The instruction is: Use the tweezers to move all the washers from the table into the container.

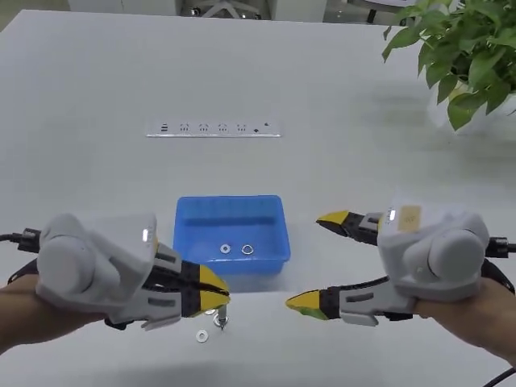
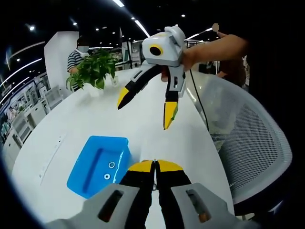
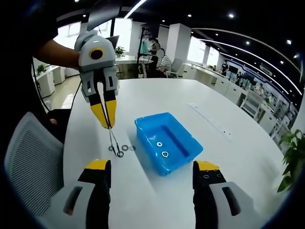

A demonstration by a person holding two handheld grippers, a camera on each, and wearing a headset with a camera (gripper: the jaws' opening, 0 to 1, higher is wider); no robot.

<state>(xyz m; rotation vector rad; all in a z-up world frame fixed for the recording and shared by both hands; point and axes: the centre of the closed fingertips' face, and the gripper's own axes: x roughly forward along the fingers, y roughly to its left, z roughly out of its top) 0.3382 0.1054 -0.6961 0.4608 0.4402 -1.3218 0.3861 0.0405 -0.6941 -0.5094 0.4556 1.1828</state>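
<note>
Washers (image 3: 125, 148) first: small silver rings on the white table (image 1: 97, 97), clustered right under the left gripper (image 1: 216, 297) fingertips. The thin tweezers (image 3: 114, 140) are clamped between those shut yellow tips, points down at one ring. Two more rings lie in the blue container (image 1: 230, 205), just beyond the fingertips. The right gripper view lays out the tweezers' full length and the whole cluster (in the head view the left gripper's body covers part of it). The right gripper (image 1: 321, 260) hangs beside the container, fingers spread wide, holding nothing. Past the fingertips sit a power strip (image 1: 214, 128) and a leafy plant (image 1: 463, 56). A mesh chair (image 2: 252, 143) flanks the table edge.
</note>
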